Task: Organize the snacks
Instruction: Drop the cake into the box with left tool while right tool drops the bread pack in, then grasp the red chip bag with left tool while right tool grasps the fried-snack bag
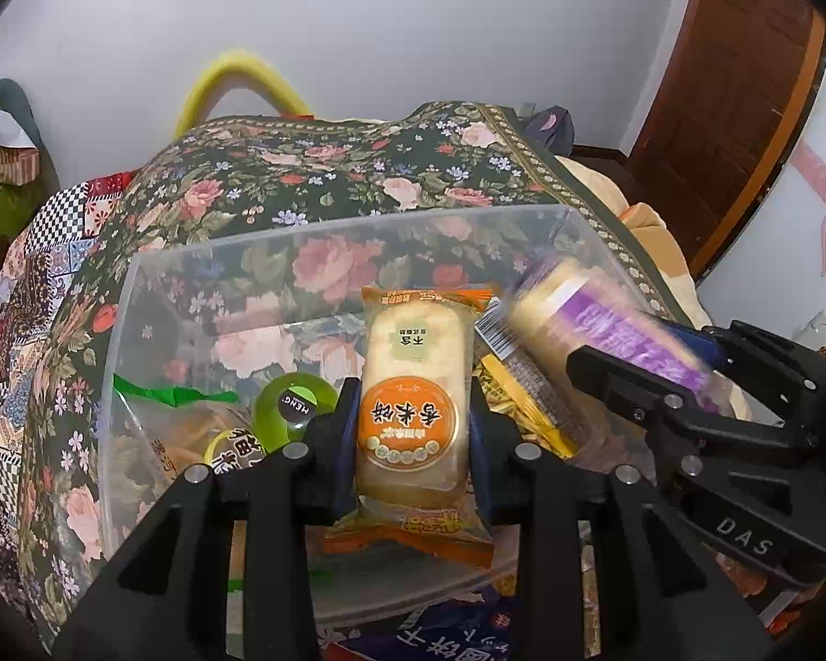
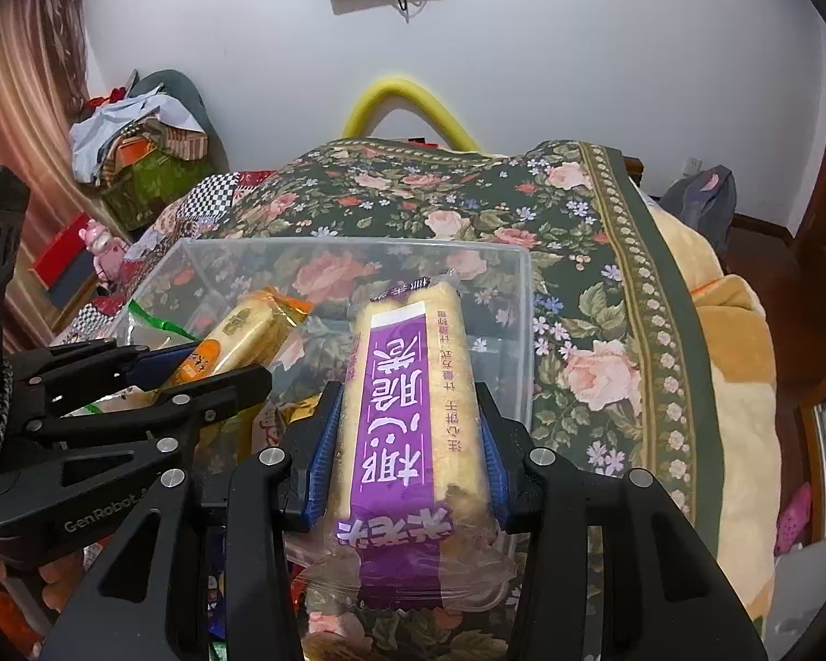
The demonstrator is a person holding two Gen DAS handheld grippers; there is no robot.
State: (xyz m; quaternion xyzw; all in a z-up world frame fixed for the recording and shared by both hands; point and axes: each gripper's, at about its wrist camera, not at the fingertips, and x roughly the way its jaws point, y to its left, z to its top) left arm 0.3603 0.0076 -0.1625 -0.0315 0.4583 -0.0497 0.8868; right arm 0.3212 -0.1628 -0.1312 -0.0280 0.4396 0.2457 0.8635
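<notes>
Left wrist view: left gripper (image 1: pixel 413 418) pinches the orange rice-cracker pack (image 1: pixel 413 385) upright over the clear bin (image 1: pixel 137 286), probably poised to drop in; 2 green-wrapped snacks (image 1: pixel 281 402) lie near the bin's left wall.

Right wrist view: right gripper (image 2: pixel 410 457) clamps the purple rice-cracker pack (image 2: pixel 407 402) above the bin's right side.

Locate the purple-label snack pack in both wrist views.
Left wrist view: purple-label snack pack, blurred, right of centre, held in the right claw.
Right wrist view: centre, upright between that claw's fingers.
Shared landmark: clear plastic bin on the floral cloth.
</notes>
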